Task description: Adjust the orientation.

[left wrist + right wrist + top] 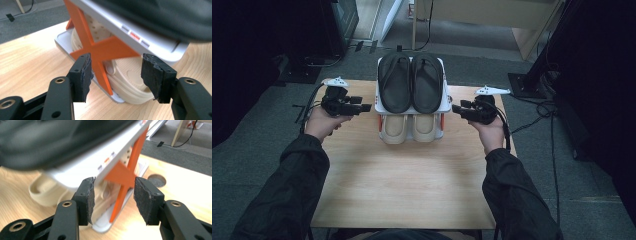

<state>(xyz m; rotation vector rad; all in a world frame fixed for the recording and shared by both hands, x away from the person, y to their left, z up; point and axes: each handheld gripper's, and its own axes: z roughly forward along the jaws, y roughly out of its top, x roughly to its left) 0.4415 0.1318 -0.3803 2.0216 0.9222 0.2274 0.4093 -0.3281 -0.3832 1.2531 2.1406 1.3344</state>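
You see a white shoe rack [447,102] with bright orange cross-braces [96,48] at its sides, and on its top shelf a pair of plain black sandals [411,82]. Under them your cream slippers [409,129] show small round holes in the upper, and the table [407,185] is pale wood with a soft grain. Your left gripper [366,107] and right gripper [455,108] are black with white top plates, and your sleeves [287,195] are black.

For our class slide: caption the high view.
Two open grippers flank a white two-tier shoe rack holding black sandals.
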